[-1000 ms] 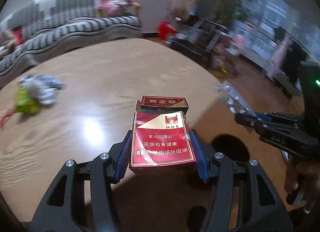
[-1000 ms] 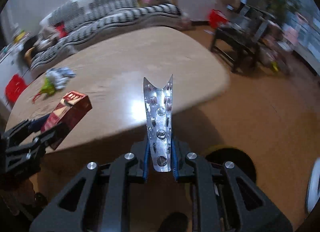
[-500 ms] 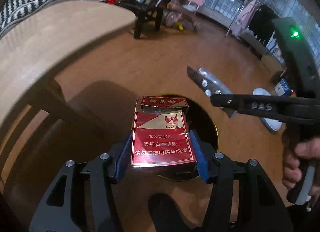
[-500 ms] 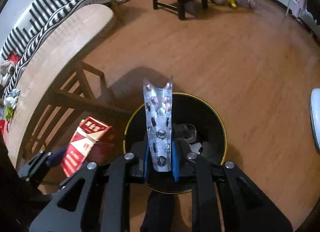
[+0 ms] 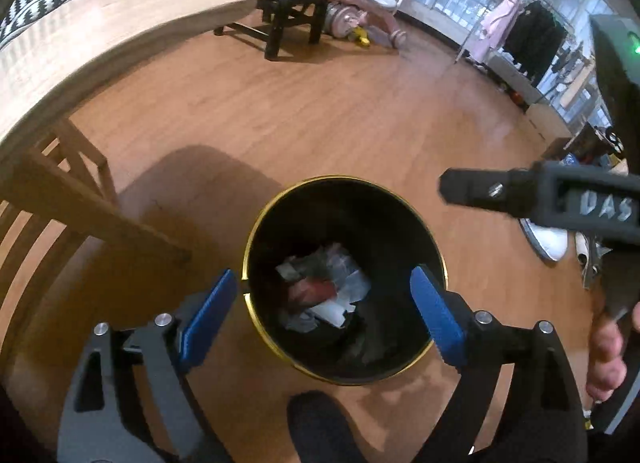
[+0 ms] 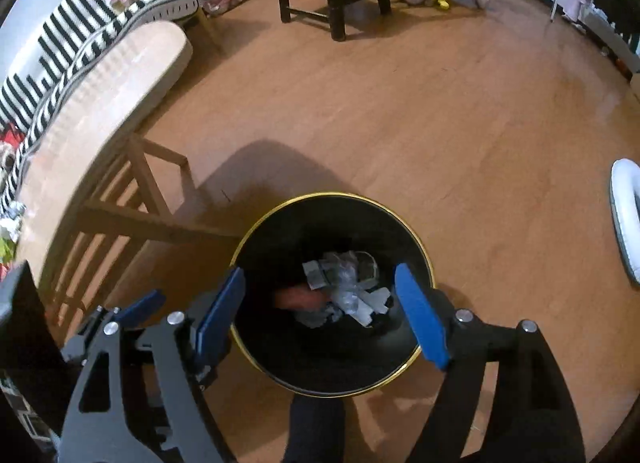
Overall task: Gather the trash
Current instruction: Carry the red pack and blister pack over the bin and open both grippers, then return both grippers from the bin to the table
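Note:
A black trash bin with a gold rim (image 5: pixel 280 199) stands on the wooden floor beneath both grippers. My left gripper (image 5: pixel 322 273) hangs over its mouth, jaws opening, nothing between the blue pads. My right gripper (image 6: pixel 320 272) is over the same bin (image 6: pixel 416 239), jaws also opening and empty. A red cigarette pack (image 5: pixel 316 289) lies inside among crumpled white and silvery scraps (image 6: pixel 348 287); it shows in the right wrist view too (image 6: pixel 298 297). I cannot pick out the blister strip. The right gripper's finger (image 5: pixel 500 193) crosses the left view's right side.
The wooden table (image 5: pixel 100 23) and a chair tucked under it (image 5: pixel 80 199) stand left of the bin. Farther off are a black stool (image 5: pixel 288 11) and pink ride-on toys (image 5: pixel 368 3). A white shoe (image 5: pixel 548 239) lies right. A dark foot (image 5: pixel 320 423) is at the bin's near side.
Both grippers swung from above the table down over the bin, then opened. The cigarette pack left the left jaws and the blister strip left the right jaws.

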The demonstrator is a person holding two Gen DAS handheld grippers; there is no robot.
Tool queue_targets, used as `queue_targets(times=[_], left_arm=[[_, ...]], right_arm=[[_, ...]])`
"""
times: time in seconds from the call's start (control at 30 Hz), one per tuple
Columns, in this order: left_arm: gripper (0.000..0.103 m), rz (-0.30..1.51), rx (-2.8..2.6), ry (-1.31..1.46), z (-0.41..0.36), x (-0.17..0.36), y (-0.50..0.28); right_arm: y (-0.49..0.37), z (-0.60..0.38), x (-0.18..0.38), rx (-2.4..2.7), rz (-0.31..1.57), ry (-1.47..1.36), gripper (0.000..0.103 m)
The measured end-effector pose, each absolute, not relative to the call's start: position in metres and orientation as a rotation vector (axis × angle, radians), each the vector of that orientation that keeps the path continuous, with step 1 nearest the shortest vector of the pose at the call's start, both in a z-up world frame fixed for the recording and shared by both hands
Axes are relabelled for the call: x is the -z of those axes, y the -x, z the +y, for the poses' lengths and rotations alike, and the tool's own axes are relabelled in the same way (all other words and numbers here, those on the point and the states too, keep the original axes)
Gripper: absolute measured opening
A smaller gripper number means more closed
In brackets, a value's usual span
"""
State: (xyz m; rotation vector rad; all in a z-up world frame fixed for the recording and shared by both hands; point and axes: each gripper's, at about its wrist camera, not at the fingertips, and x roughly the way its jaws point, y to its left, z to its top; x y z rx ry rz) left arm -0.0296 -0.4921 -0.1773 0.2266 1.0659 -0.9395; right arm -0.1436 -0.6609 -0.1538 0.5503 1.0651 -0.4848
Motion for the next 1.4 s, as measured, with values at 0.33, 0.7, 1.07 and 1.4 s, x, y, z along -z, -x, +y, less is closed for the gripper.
queue_targets(times=[0.33,0.7,1.07,1.4], left_arm=[[0.093,0.898,0.855,-0.179,-0.387,0.092,0.003],[0.094,0.76,0.47,-0.062,-0.16,0.018,-0.05],[0.094,0.741,0.257,0.016,-0.008,0.002,-0.075],[0.094,0.77,0.193,-0.024,0.059,0.026,-0.098]], right_arm=[[0.105,-0.585,0.071,0.383,0.87,-0.359,0.088],[0.015,-0.407,0.013,0.017,0.77,-0.235,0.088],[-0.057,-0.231,0.018,-0.22,0.796,-0.079,0.088],[-0.108,-0.174,0.056,-0.226,0.841,-0.075,0.088]])
